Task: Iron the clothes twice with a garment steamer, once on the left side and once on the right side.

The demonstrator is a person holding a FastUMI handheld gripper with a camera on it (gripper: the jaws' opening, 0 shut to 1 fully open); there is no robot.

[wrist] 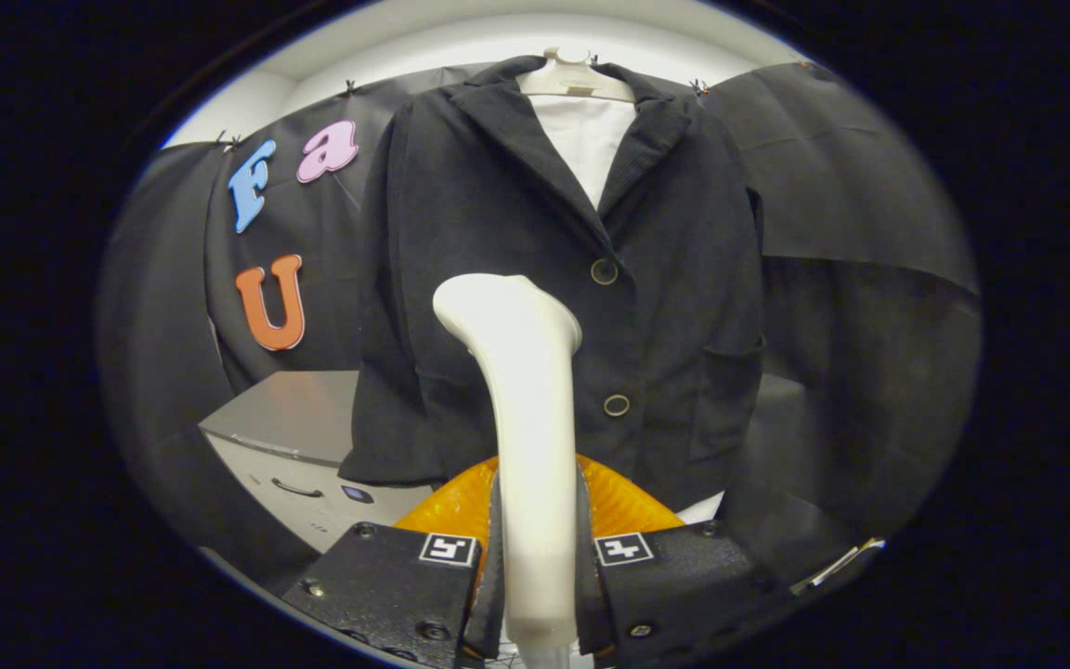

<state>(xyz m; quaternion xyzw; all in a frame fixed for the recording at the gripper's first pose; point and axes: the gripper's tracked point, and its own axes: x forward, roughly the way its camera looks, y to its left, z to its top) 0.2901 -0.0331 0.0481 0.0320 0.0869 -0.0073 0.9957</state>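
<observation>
Gripper (535, 557) clenched on the garment steamer (526, 418), both fingers pressing the sides of its white handle. The steamer stands upright between the fingers, its bent head up top, level with the gap between the jacket's two buttons. Dark jacket (554, 279) hangs on a pale hanger (575, 79) just beyond the steamer, front facing the camera, buttoned, white lining visible at the open collar. Whether the steamer head touches the cloth is unclear. Orange translucent part (623, 506) sits behind the handle, below the jacket's hem. Grey cabinet (298, 437) with a drawer handle stands beside the jacket's lower sleeve, on the side of the wall letters.
</observation>
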